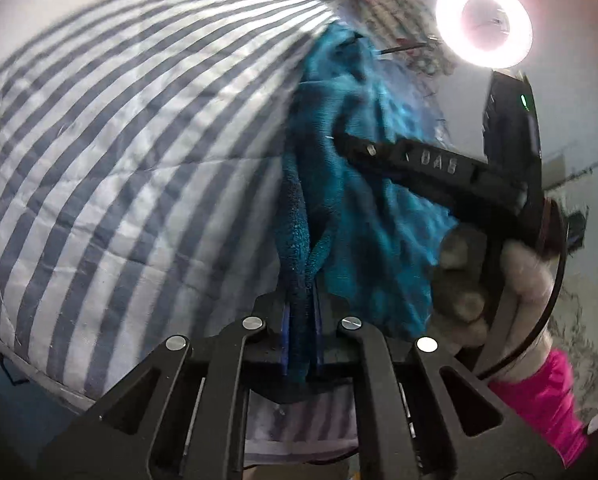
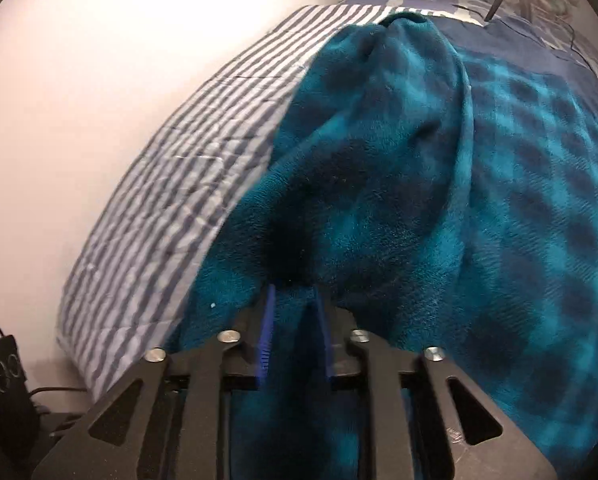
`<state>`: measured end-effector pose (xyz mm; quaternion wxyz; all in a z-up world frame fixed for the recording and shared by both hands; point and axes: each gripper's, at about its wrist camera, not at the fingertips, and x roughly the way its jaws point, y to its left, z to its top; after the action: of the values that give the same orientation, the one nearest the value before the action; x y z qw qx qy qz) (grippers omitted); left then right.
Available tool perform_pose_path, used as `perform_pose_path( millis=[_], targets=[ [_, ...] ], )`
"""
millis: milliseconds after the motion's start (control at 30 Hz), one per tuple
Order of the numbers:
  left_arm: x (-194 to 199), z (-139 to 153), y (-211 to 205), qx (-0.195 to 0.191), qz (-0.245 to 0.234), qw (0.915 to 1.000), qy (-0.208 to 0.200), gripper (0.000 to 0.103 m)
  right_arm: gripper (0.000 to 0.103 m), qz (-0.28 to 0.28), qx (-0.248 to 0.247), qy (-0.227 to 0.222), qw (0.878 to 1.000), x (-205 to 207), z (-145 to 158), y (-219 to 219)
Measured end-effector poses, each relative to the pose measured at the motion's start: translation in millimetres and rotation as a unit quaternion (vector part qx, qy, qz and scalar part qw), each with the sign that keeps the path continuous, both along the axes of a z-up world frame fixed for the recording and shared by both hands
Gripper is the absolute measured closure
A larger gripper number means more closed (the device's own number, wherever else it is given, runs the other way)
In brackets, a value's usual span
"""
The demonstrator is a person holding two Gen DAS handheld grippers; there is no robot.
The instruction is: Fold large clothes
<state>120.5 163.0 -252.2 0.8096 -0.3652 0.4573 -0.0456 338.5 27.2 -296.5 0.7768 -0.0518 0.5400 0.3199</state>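
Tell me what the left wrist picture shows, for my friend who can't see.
The left hand-held gripper is shut on a bunched fold of teal cloth that hangs above a striped quilt. To the right, a gloved hand holds the right hand-held gripper against the same cloth, below a bright ring light.

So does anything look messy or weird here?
A bit. The teal fleece garment is bunched into a lumpy ridge on the striped quilt, not flat. The left gripper pinches a twisted strip of it.
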Motion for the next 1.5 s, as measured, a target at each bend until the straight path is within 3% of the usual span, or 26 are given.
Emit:
perform_pose_path(
  millis=[33,100,233,467,667,700,767,833,867,967,1067,1133,1233,1333,1400,1500],
  targets=[
    [0,8,-6,0.011,-0.008,0.9998,-0.012,0.097,0.053,0.003,-0.002,-0.006,1.000,0,7,-1],
    [0,16,-15,0.018,-0.017,0.9993,-0.027,0.097,0.034,0.002,-0.008,-0.023,1.000,2,26,0],
    [4,21,-24,0.017,-0.027,0.9988,-0.036,0.097,0.033,0.014,-0.007,0.000,1.000,25,31,22],
    [15,17,-31,0.020,-0.038,0.9984,-0.036,0.098,0.033,0.021,-0.097,0.003,0.995,48,1,68],
    [27,21,-56,0.037,-0.054,0.9970,-0.041,0.098,0.033,0.046,-0.179,-0.012,0.983,50,-23,83],
    [29,22,-61,0.040,-0.057,0.9967,-0.042,0.098,0.036,0.049,-0.178,-0.014,0.983,49,-23,82],
    [34,23,-70,0.049,-0.065,0.9957,-0.043,0.098,0.055,0.050,-0.183,-0.025,0.981,49,-21,75],
    [38,25,-80,0.058,-0.071,0.9948,-0.043,0.098,0.087,0.042,-0.178,-0.027,0.983,52,-18,65],
    [40,26,-85,0.063,-0.072,0.9944,-0.044,0.098,0.093,0.032,-0.168,-0.022,0.985,56,-16,54],
    [40,33,-104,0.087,-0.083,0.9913,-0.054,0.098,0.095,0.013,-0.110,0.000,0.994,64,-8,28],
    [44,39,-124,0.118,-0.092,0.9869,-0.062,0.098,0.095,-0.034,-0.011,0.027,0.999,71,4,-16],
    [46,44,-142,0.138,-0.100,0.9829,-0.070,0.098,0.096,-0.068,0.066,0.051,0.994,76,9,-51],
    [48,50,-166,0.162,-0.120,0.9762,-0.080,0.098,0.096,-0.099,0.156,0.061,0.981,75,12,-100],
    [50,49,-183,0.179,-0.142,0.9700,-0.083,0.098,0.096,-0.144,0.232,0.073,0.959,69,1,-160],
    [52,47,-194,0.187,-0.159,0.9661,-0.080,0.098,0.096,-0.191,0.279,0.098,0.936,62,-20,-203],
    [58,40,-208,0.196,-0.175,0.9621,-0.073,0.099,0.096,-0.245,0.308,0.146,0.908,56,-55,-242]
  ],
)
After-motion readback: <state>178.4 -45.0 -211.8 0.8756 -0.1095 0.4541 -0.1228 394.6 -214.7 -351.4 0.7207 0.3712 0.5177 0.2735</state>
